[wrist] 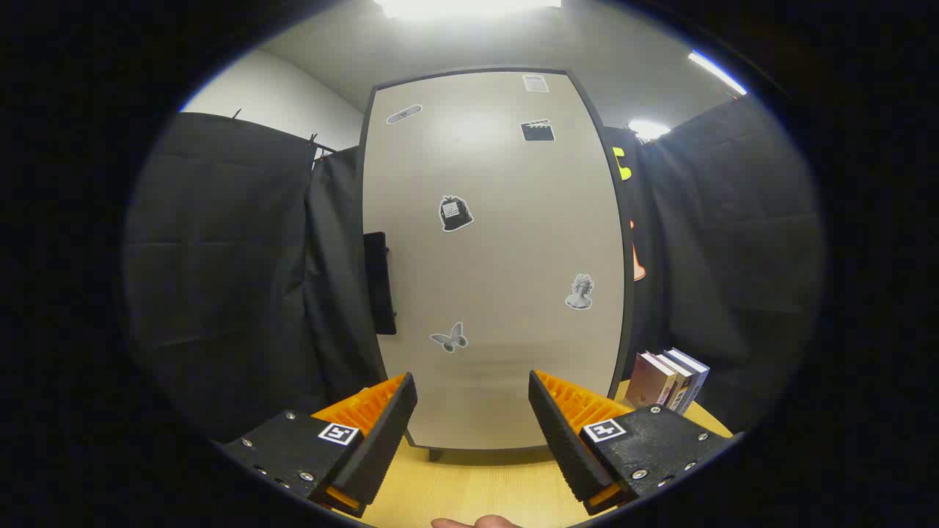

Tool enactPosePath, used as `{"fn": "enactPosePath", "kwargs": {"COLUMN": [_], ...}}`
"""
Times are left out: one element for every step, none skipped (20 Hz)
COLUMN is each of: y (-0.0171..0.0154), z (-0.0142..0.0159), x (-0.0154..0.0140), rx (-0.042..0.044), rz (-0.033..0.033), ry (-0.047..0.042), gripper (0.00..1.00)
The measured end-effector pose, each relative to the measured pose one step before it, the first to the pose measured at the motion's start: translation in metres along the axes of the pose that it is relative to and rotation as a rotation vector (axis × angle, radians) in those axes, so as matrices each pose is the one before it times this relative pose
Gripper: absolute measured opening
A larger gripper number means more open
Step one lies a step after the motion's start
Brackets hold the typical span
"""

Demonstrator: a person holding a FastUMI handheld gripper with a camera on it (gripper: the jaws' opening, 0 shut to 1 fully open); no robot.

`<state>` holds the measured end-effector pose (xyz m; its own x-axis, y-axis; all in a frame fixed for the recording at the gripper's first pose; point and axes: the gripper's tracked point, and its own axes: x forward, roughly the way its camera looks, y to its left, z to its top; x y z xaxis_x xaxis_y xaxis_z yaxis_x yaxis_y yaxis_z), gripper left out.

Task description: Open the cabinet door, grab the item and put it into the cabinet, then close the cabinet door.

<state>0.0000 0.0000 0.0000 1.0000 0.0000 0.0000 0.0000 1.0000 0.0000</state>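
Gripper view: the cabinet (491, 257) stands right in front on the wooden table (469, 488), door shut and covered in little stickers. The dark handle (379, 282) sits on the door's left edge, about mid height, above and a bit left of the left finger. The gripper (473, 411) has its fingers spread wide with nothing between them, just the door's lower panel beyond. A few books (671, 381) stand on the table right next to the cabinet's right side, just past the right finger. I'm guessing one of those is the item, can't be sure though. A bit of a hand (477, 522) peeks in below the fingers.

So nothing's done yet, door comes first. What could go sideways:

- The handle looks slim and hugs the edge, so closing the fingers off-centre could make them slip off or just scrape the panel.
- The cabinet stands on small feet on a smooth table, so a hard or angled pull might drag or tip the whole thing instead of swinging the door.
- Hinges look like they're on the right, so the door probably swings toward the books. Opened too wide, it could knock them over or block the reach.
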Motion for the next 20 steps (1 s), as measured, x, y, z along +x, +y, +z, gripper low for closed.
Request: {"fn": "enactPosePath", "kwargs": {"y": [0.00152,0.00065,-0.00015,-0.00155,0.00004,0.00091,0.00083,-0.00035,0.00034,0.00148,0.00144,0.00072,0.00092,0.00060,0.00010,0.00056,0.00098,-0.00135,-0.00101,-0.00028], "z": [-0.00050,0.00036,0.00137,0.00064,0.00087,-0.00099,0.00079,0.00034,0.00032,0.00019,0.00180,0.00134,0.00213,0.00108,-0.00004,0.00011,0.00000,0.00120,0.00195,0.00103], "x": [0.00013,0.00012,0.00149,0.00117,0.00160,0.00098,0.00062,0.00116,0.00048,0.00009,0.00003,-0.00009,-0.00058,-0.00022,-0.00030,-0.00059,-0.00071,-0.00051,0.00012,0.00007], "rx": [0.00746,0.00731,0.00106,-0.00250,0.00148,0.00298,0.00154,-0.00234,-0.00142,0.00335,0.00328,0.00099,-0.00211,-0.00457,-0.00493,0.00085,0.00551,0.00641,0.00472,0.00297], "rz": [0.00234,0.00094,-0.00450,-0.00765,-0.00299,-0.00133,-0.00033,-0.00206,-0.00160,0.00217,0.00106,-0.00052,0.00060,-0.00144,-0.00111,0.00070,-0.00041,-0.00703,-0.00593,-0.00557], "ry": [0.00433,0.00032,-0.00354,-0.00218,-0.00188,0.00028,-0.00024,-0.00113,0.00102,0.00020,-0.00252,-0.00427,-0.00559,-0.00334,0.00060,0.00191,0.00166,-0.00162,-0.00335,-0.00078], "gripper": [0.95,0.95,0.95,0.95,0.95,0.95,0.95,0.95,0.95,0.95,0.95,0.95,0.95,0.95,0.95,0.95,0.95,0.95,0.95,0.95]}}
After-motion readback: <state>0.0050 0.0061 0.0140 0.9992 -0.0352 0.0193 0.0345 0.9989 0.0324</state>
